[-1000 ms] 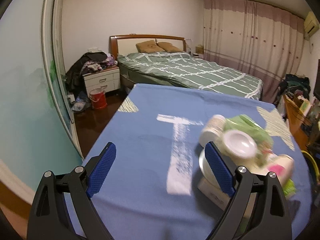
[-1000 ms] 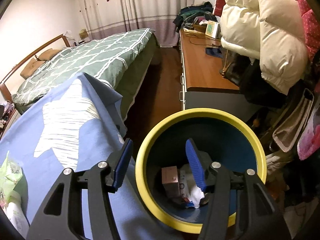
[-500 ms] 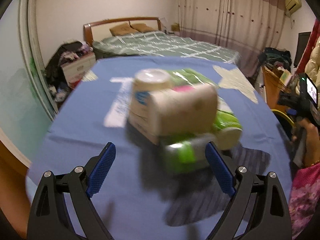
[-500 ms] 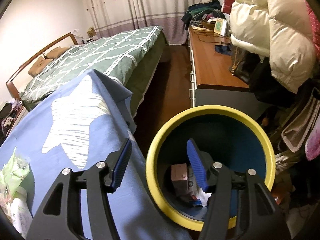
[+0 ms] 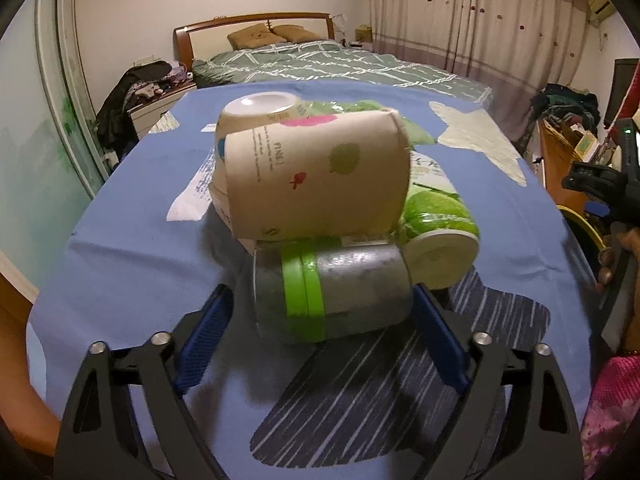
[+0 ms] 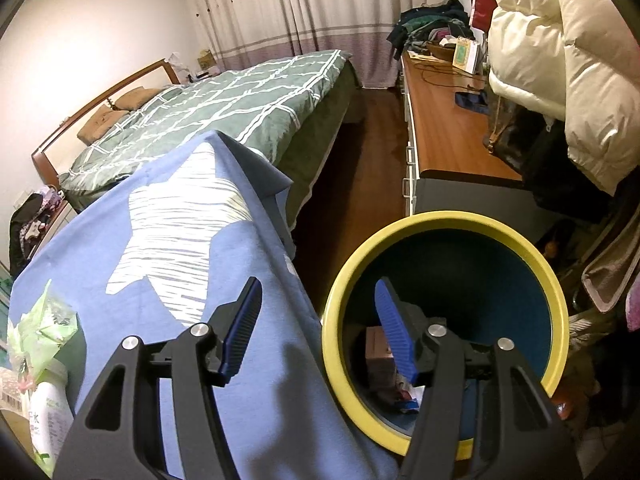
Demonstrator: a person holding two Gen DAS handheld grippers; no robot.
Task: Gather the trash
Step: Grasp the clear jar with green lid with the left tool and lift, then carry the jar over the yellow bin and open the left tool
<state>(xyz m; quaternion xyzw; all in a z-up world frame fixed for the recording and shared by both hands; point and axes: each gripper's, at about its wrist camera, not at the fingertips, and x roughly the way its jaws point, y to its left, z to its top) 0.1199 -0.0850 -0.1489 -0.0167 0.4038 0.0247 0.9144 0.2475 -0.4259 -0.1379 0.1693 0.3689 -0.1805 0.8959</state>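
Note:
A pile of trash lies on the blue-clothed table (image 5: 132,240): a grey can with a green band (image 5: 332,292) on its side, a beige paper cup (image 5: 316,176) resting on top, a green tub with a white lid (image 5: 440,236) and a white-bottomed cup (image 5: 256,110) behind. My left gripper (image 5: 320,296) straddles the grey can, jaws closing; the right pad is close to it and a gap shows at the left pad. My right gripper (image 6: 318,286) stands open and holds nothing, one finger over the cloth, the other over the yellow-rimmed bin (image 6: 444,224), which holds a pinkish box (image 6: 378,348) and scraps.
A green-quilted bed (image 6: 240,104) lies beyond the table. A wooden desk (image 6: 448,128) and hanging coats (image 6: 568,60) crowd the bin's far side. Green wrappers (image 6: 44,324) and a white bottle (image 6: 48,412) lie at the table's left. A person's hand (image 5: 612,264) shows at the right.
My left gripper has swung toward the trash pile and dropped lower; the grey can now lies between its narrowing jaws. The right gripper has hardly moved over the bin's edge.

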